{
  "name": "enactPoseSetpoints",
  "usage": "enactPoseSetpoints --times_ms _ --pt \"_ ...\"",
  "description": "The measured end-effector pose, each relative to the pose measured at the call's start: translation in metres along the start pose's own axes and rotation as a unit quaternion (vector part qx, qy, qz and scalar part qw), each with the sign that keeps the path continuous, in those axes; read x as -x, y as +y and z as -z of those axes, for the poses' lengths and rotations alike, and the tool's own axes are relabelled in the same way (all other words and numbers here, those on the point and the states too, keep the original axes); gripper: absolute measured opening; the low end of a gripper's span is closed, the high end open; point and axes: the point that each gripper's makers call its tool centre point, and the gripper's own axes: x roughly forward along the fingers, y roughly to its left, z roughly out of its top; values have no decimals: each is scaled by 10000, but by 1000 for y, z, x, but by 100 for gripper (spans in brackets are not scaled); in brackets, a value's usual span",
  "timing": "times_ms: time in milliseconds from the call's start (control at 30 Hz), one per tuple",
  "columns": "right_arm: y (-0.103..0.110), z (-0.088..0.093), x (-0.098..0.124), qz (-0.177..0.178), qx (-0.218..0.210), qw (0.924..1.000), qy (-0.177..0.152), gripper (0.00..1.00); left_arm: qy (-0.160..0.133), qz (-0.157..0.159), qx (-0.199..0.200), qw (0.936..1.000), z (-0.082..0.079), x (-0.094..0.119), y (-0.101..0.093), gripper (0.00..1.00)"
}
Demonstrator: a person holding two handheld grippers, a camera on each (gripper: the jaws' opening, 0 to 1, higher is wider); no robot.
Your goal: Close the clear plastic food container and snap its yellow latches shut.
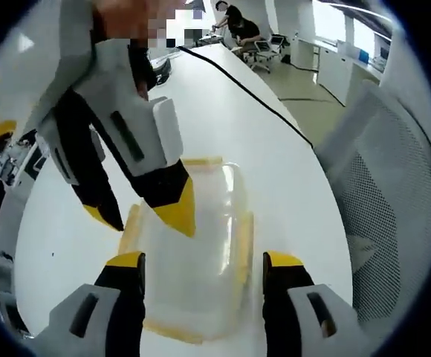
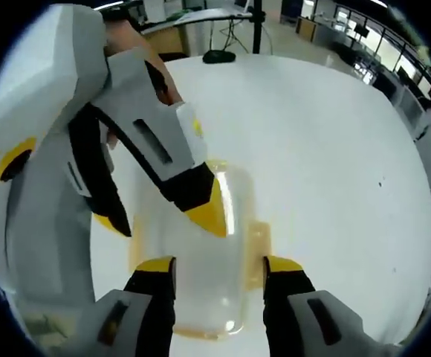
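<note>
A clear plastic food container (image 1: 193, 268) sits on a white desk (image 1: 275, 171) as two hand-held claws close in on it from opposite ends. In the left gripper view, the left claw (image 1: 204, 262) hangs over the near end of the box with its yellow-tipped jaws spread, one to each side of it and gripping nothing, while the right claw (image 1: 148, 216) reaches in from the far left, its jaws also parted and their tips poised over the lid's far-left corner. The right gripper view gives the mirror picture: the right claw (image 2: 219, 268) straddles the container (image 2: 193, 275), jaws apart, and the left claw (image 2: 163, 216) comes down from the upper left over the lid.

The facing stance looks chosen so that each claw can work its own end of the box, one steadying while the other presses. Whether any jaw tip is touching the plastic cannot be told from these views.

The container is a rounded rectangle of see-through plastic, its lid lying on top, with pale yellow latches (image 1: 243, 245) along its sides. One latch (image 2: 258, 245) juts outward at the right edge in the right gripper view, which suggests it is not yet snapped down. The contents are too hazy to judge. A black cable (image 1: 253, 93) runs along the desk's far edge, a mesh office chair (image 1: 394, 216) stands at the right, and a seated person (image 1: 241, 30) works in the distance.
</note>
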Motion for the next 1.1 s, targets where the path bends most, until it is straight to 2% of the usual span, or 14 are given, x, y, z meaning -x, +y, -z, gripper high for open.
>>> enactPoseSetpoints --times_ms 67,167,300,433,767,800,833,867,933,967,1033,1100 --pt "0 0 0 -69 -16 10000 52 46 -16 -85 77 9999 -1 0 1 65" --pt "4 0 -1 -261 -38 9996 67 44 184 -237 -338 9990 2 -2 1 64" --pt "3 0 -3 -345 11 9993 137 45 200 -378 -231 9988 1 -4 4 61" --pt "3 1 -4 -432 -5 9989 206 45 362 -522 -480 9968 1 -8 4 61" --pt "3 1 -5 -463 -34 9980 427 43 515 -767 -379 9950 2 -10 6 59" --pt "2 2 -6 -504 -118 9978 423 42 537 -829 -387 9944 3 -11 7 58" --pt "2 1 -6 -531 -179 9976 400 42 878 -1334 -582 9855 12 1 24 56" --pt "2 1 -5 -577 -247 9973 375 42 607 -976 -390 9926 6 -9 10 56" --pt "2 1 -6 -636 -349 9966 389 40 691 -949 -384 9923 5 -9 10 55" --pt "4 -5 -10 -624 -757 9948 268 40 707 -1011 -358 9917 7 -9 10 55" --pt "2 -5 -7 -748 -525 9951 373 39 675 -995 -370 9921 7 -9 9 55" --pt "3 -4 -7 -780 -504 9950 364 40 649 -985 -362 9924 7 -9 8 55"
